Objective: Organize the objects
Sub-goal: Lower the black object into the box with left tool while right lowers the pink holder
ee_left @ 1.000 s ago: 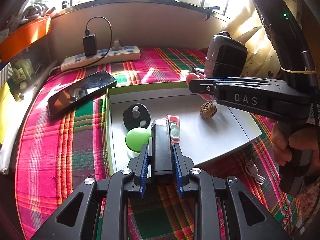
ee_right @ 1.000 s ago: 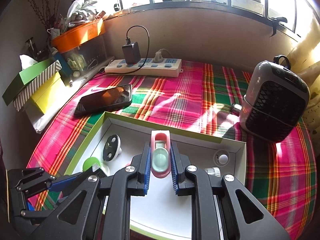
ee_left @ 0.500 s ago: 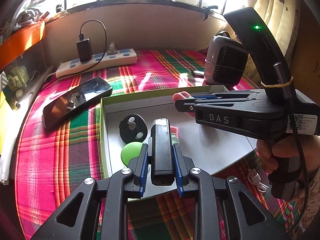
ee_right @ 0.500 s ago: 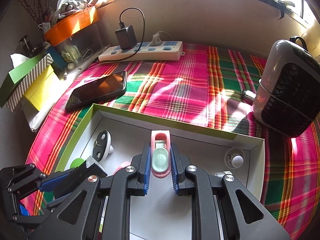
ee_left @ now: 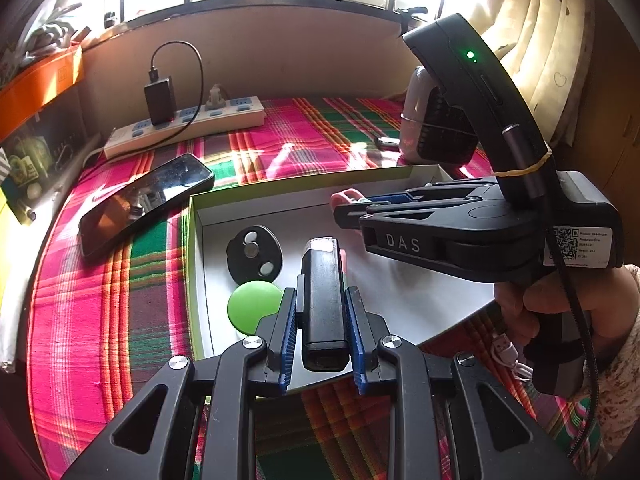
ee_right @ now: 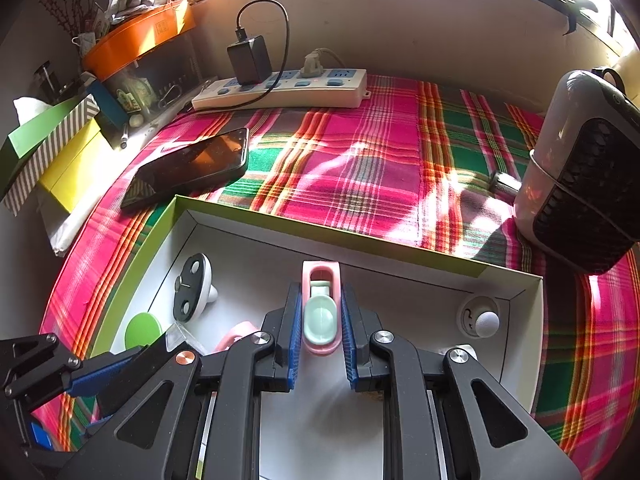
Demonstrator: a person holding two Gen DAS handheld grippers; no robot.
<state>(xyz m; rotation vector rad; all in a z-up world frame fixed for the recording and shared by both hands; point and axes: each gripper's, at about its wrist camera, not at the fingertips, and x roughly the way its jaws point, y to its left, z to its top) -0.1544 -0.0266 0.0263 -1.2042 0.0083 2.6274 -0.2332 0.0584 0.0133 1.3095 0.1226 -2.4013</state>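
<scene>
My left gripper (ee_left: 322, 300) is shut on a black rectangular device (ee_left: 323, 300), held over the near part of a white open box (ee_left: 196, 248) with a green rim. My right gripper (ee_right: 320, 312) is shut on a pink clip with a mint-green centre (ee_right: 320, 312), held above the middle of the box (ee_right: 360, 246). In the left wrist view the right gripper (ee_left: 352, 206) crosses over the box from the right. Inside the box lie a black round piece with silver dots (ee_left: 254, 255), a green disc (ee_left: 252, 307) and a white round piece with a ball (ee_right: 480, 318).
A black phone (ee_left: 144, 204) lies on the plaid cloth left of the box. A white power strip with a black charger (ee_right: 280, 88) sits at the back. A small heater (ee_right: 580, 168) stands right. Green and yellow boxes (ee_right: 52, 148) crowd the left edge. A white cable (ee_left: 508, 354) lies near right.
Both grippers have moved in over the box with their loads. The right gripper has swung further left across the left wrist view and now hides the brown ball seen before.
</scene>
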